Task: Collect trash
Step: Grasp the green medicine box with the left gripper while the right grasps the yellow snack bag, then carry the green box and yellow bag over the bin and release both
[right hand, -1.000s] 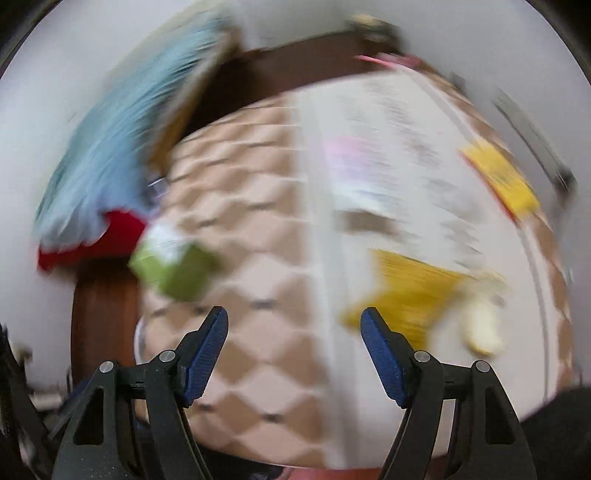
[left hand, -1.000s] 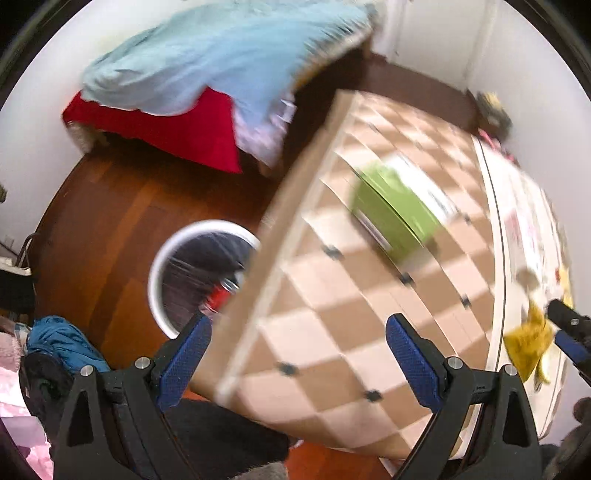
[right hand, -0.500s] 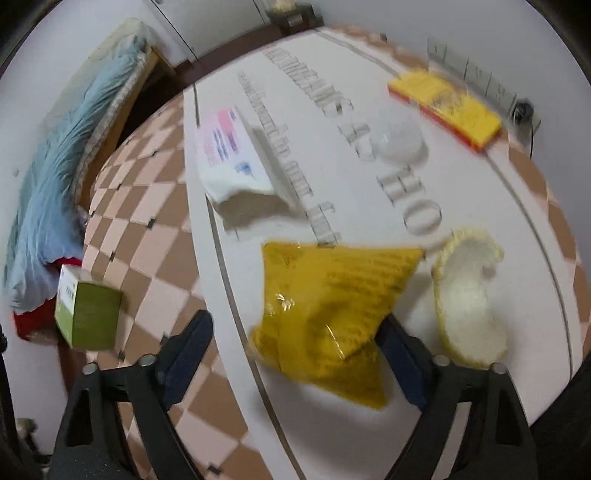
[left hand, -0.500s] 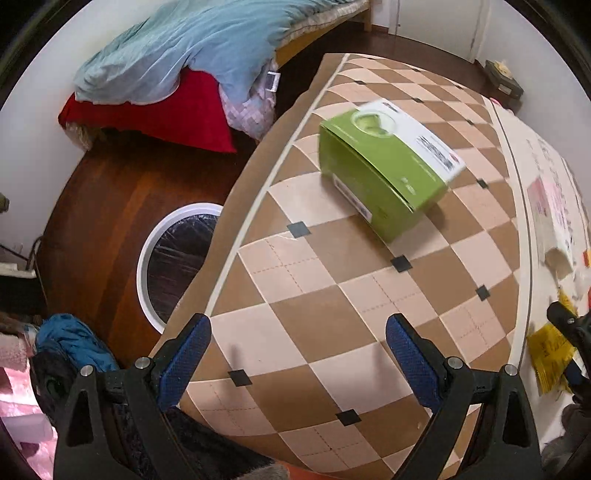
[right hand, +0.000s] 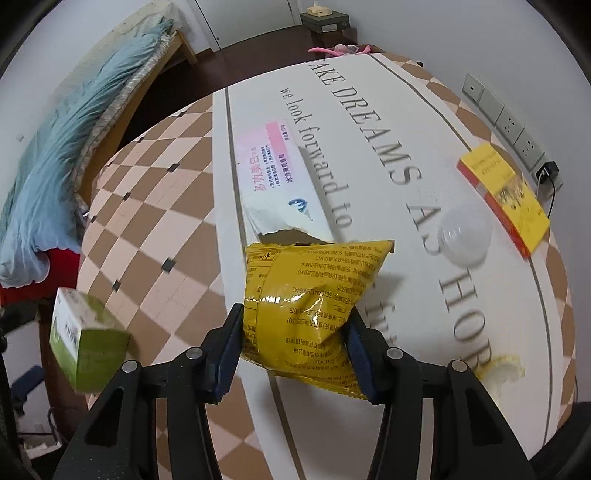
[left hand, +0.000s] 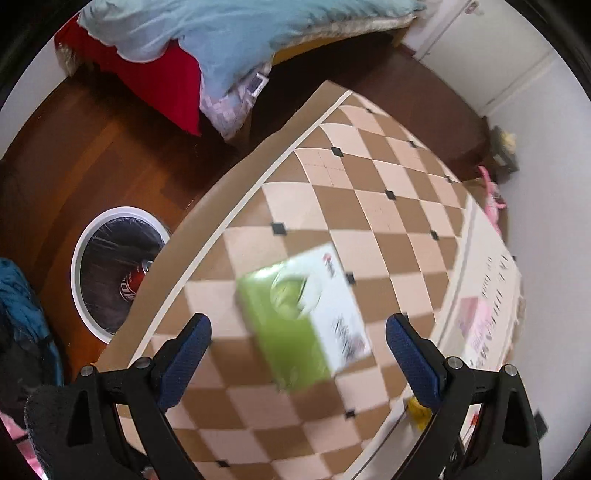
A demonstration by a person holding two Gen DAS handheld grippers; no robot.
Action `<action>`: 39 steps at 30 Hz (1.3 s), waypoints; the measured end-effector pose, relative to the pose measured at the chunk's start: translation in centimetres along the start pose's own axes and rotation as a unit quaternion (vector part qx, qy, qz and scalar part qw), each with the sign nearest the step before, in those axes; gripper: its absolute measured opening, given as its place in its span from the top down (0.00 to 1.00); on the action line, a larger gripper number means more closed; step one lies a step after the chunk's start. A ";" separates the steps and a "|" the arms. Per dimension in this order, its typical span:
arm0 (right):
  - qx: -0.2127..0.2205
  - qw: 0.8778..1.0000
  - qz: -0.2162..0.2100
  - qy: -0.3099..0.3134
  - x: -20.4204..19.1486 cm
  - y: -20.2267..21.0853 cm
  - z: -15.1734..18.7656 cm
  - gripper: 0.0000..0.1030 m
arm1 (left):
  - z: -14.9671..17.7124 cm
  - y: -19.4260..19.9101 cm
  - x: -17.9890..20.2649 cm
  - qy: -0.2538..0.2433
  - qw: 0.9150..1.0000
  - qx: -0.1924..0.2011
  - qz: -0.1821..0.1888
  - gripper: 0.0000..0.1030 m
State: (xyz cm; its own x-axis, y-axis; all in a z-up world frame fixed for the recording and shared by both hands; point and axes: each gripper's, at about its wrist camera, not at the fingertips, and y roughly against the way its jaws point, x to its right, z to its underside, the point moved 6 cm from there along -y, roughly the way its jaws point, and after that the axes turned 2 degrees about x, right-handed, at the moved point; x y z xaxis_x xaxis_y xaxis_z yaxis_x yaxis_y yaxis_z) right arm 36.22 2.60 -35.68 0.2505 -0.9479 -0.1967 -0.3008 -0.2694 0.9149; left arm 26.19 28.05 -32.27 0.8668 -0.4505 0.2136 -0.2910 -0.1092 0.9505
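1. Right gripper (right hand: 295, 343) is clamped on the yellow snack bag (right hand: 314, 295), blue pads pressing both sides of its crumpled lower half, right at the near edge of the table (right hand: 155, 206).
2. Left gripper (left hand: 298, 354) hangs wide open above the green box (left hand: 306, 325), pads well apart on either side of it, nothing between them touching. The box is motion-blurred in that view.
3. The table wears a brown-and-cream checked cloth with a white printed runner (right hand: 369, 122) down it; the yellow bag sits on the runner, the green box out on the checks to the bag's left.
4. Just behind the bag on the table: one torn white-and-pink packet (right hand: 273, 173), its ripped end touching the bag's top edge.
5. To the bag's right, one clear plastic dome lid (right hand: 465, 232); beside it towards the table's wall edge, one yellow-and-red book (right hand: 506, 192).
6. Near the table's front right corner, one pale yellow peel-like scrap (right hand: 506, 373).
7. Off the table's left side, on dark wood floor (left hand: 74, 155), one white-rimmed bin (left hand: 110, 273) with a black liner and a red can inside.
8. Past the table's far side, one bed (left hand: 207, 33) with a pale blue quilt and a red cover beneath.
9. On the wall by the table's right edge, a row of sockets (right hand: 506, 118) with one plug in.
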 end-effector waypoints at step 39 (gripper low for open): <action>-0.028 0.995 -0.053 0.076 1.2 5.3 11.2 0.14 | 14.9 -1.0 -3.1 -0.255 0.965 -0.030 -0.058 0.21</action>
State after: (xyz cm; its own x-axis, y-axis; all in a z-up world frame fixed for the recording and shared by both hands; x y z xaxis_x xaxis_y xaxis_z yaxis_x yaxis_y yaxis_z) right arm 24.63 -1.86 -34.99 0.4149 -0.8771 -0.2421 -0.2148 -0.3530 0.9107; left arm 17.78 16.31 -37.22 0.5759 -0.8173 -0.0197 -0.1669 -0.1411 0.9758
